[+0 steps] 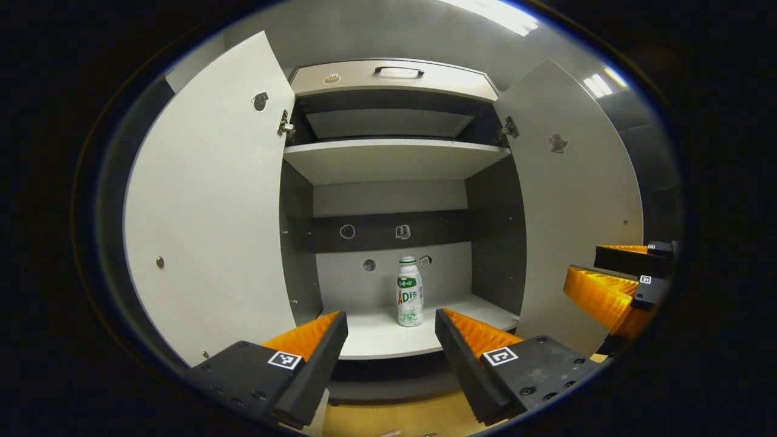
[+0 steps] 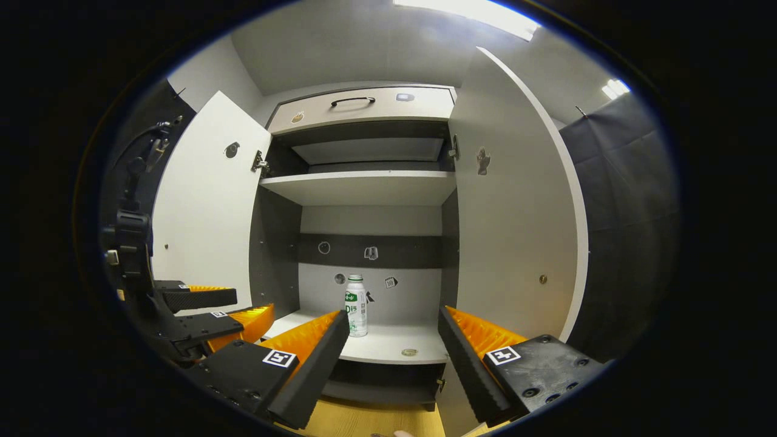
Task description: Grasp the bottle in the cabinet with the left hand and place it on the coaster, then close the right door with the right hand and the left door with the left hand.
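The left gripper [image 1: 391,358] is held level with its two fingers spread wide apart and nothing between them. The right gripper [image 2: 393,361] is likewise held forward with fingers parted and empty. Both are seen side by side, apart from each other

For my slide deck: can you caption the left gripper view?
Open left tool faces the upright bottle on the cabinet's lower shelf, both doors open.
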`<state>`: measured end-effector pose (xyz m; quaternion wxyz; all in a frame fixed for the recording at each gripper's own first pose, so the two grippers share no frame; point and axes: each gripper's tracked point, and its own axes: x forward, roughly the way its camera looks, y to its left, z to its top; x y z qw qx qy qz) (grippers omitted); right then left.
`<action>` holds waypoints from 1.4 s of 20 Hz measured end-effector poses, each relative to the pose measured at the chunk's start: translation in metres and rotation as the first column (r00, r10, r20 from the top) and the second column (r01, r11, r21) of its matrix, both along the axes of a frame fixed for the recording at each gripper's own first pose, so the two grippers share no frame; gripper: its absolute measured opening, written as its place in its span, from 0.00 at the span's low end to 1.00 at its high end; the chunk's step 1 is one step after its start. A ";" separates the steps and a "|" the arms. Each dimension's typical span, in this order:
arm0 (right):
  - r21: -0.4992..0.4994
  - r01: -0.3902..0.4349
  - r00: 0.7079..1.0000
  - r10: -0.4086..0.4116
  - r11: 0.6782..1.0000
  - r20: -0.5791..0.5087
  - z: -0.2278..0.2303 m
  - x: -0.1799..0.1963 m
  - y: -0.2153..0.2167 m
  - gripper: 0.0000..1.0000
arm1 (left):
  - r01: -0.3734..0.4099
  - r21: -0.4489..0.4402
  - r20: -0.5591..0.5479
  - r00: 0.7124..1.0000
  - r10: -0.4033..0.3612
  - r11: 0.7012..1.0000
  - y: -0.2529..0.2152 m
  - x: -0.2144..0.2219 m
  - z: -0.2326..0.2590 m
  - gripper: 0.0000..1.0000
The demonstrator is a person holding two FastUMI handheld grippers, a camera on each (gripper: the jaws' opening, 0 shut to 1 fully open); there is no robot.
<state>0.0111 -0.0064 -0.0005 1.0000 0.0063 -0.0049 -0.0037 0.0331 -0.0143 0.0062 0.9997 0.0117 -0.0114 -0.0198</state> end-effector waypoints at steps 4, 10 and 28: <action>0.000 -0.006 1.000 0.006 1.000 -0.006 -0.006 0.003 0.000 0.97 | 0.011 0.031 0.041 0.999 -0.012 0.999 -0.003 0.028 0.011 0.93; -0.021 0.024 1.000 -0.024 0.999 0.001 -0.005 0.001 -0.011 0.98 | 0.016 0.035 0.077 0.997 -0.019 0.999 -0.006 0.089 0.019 0.92; -0.065 0.042 0.996 -0.046 0.997 -0.072 -0.041 0.027 -0.028 0.98 | 0.056 -0.027 -0.022 0.998 -0.056 0.998 -0.047 0.274 -0.052 0.92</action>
